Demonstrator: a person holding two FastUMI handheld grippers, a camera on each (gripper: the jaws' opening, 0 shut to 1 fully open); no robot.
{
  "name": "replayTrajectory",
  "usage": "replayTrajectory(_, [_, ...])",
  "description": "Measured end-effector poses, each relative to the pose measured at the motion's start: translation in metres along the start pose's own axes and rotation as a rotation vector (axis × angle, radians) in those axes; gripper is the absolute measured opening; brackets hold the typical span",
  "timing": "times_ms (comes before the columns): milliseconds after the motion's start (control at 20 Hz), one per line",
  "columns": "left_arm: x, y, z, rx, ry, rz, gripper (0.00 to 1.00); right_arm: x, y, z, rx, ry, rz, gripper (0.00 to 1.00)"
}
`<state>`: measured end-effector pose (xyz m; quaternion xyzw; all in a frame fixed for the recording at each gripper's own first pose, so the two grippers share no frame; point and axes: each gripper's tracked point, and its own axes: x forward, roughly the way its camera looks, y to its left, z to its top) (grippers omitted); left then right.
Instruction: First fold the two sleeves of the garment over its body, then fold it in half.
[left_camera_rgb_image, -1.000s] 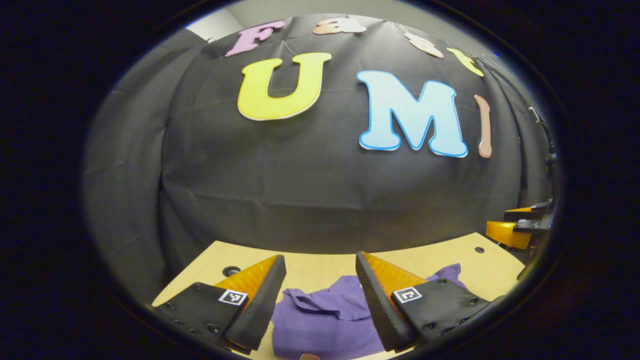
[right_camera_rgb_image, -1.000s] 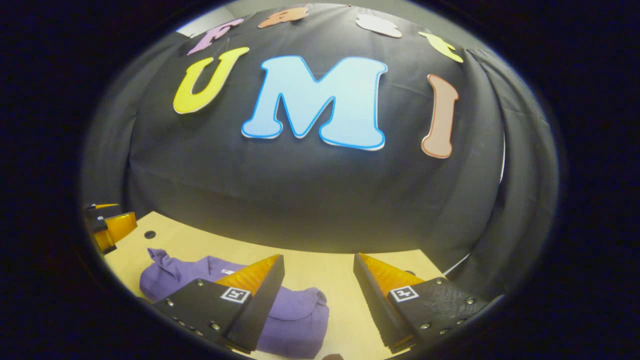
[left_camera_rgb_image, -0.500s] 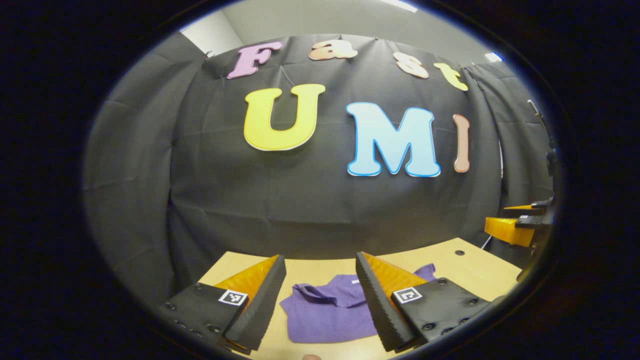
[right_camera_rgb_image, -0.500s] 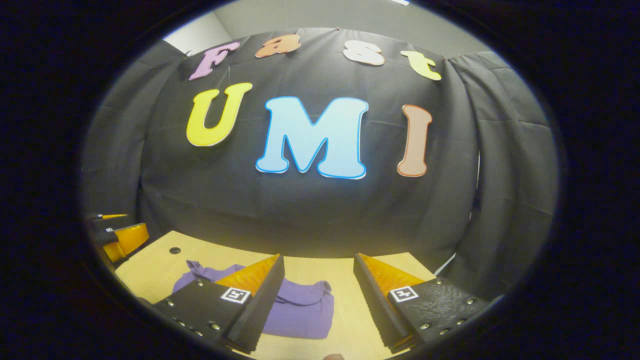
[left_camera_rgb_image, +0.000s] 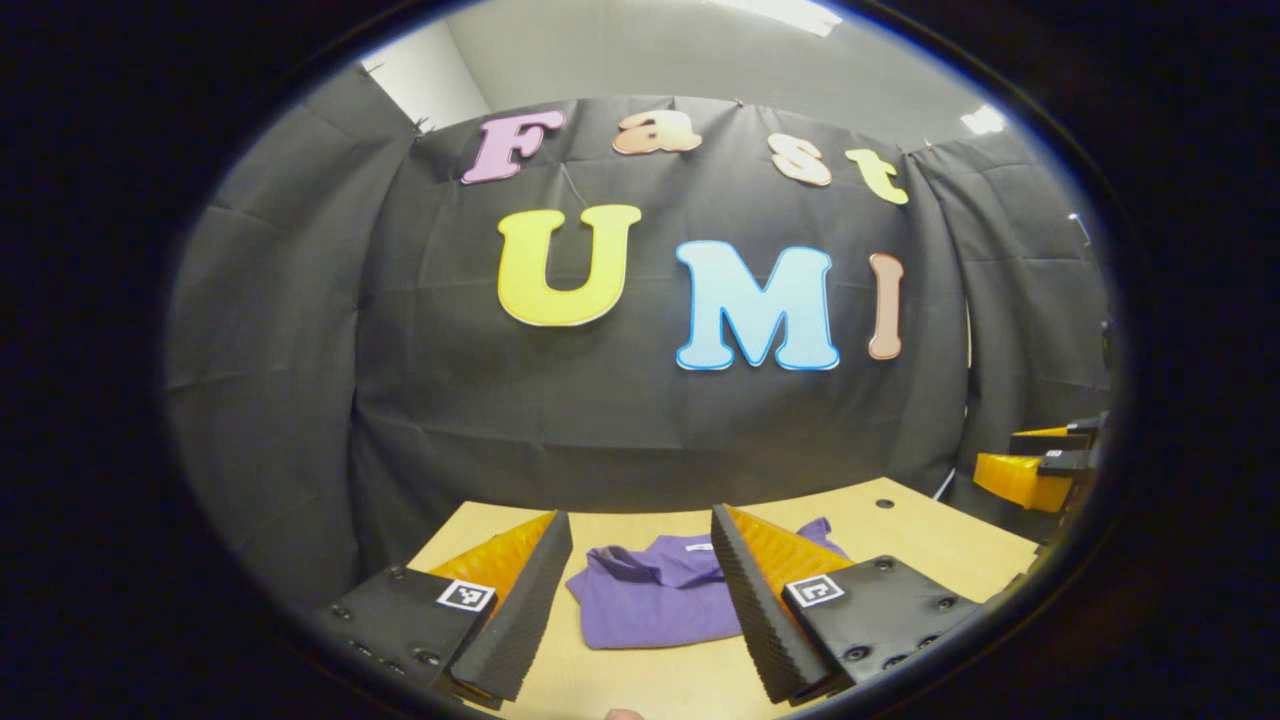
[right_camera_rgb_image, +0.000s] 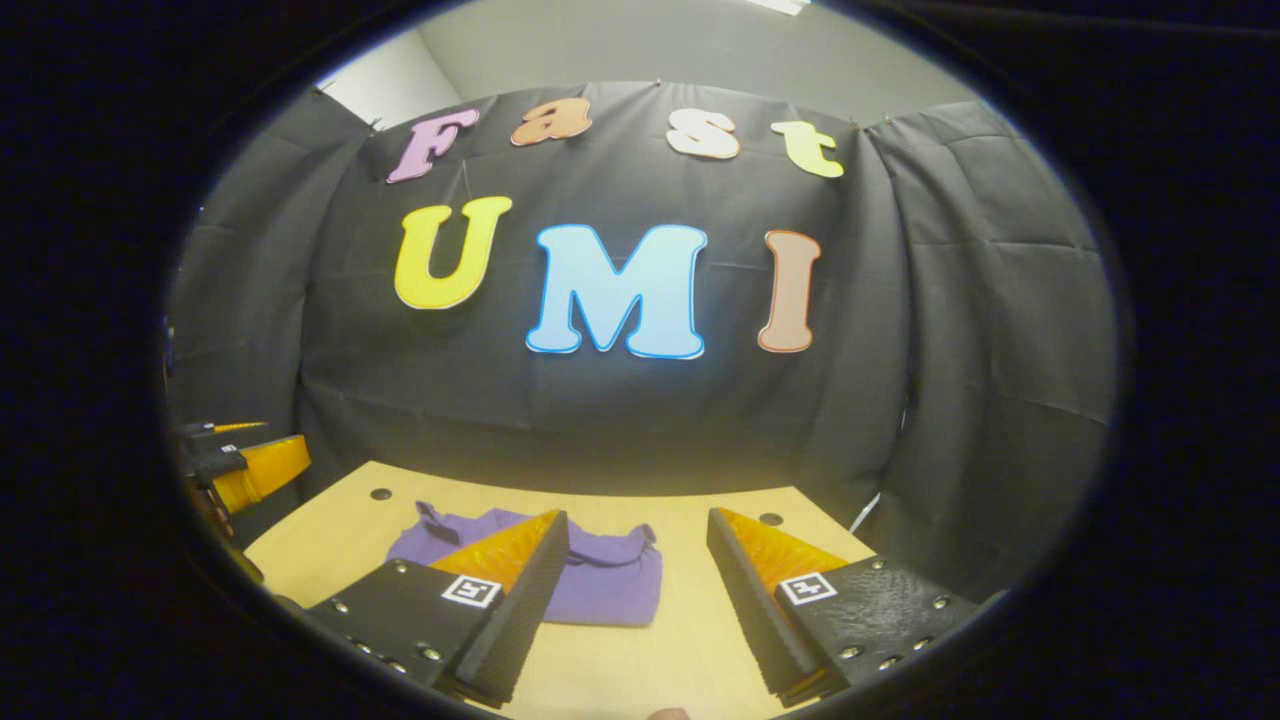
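Garment check: purple knit garment (left_camera_rgb_image: 655, 600) lies folded compact on the light wooden table (left_camera_rgb_image: 940, 535), at 12 o'clock from your spread, empty left gripper (left_camera_rgb_image: 640, 600) and right gripper (right_camera_rgb_image: 635, 600), apparently finished.

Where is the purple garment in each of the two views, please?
Left gripper view: purple garment low centre, on the table, seen between the left gripper fingers.
Right gripper view: garment low, left of centre, partly behind the right gripper.
Shared landmark: the black cloth wall.
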<state>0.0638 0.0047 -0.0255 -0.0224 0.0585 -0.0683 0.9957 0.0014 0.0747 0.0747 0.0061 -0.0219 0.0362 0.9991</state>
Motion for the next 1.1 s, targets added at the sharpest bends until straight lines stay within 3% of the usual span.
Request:
replayTrajectory(450, [-0.044, -0.014, 0.016, -0.016, -0.038, 0.044, 0.90, -0.034, -0.018, 0.019, 0.011, -0.058, 0.023, 0.86])
replayTrajectory(1100, [-0.056, -0.029, 0.028, -0.022, -0.067, 0.053, 0.90, -0.036, -0.010, 0.035, -0.138, -0.157, 0.052, 0.86])
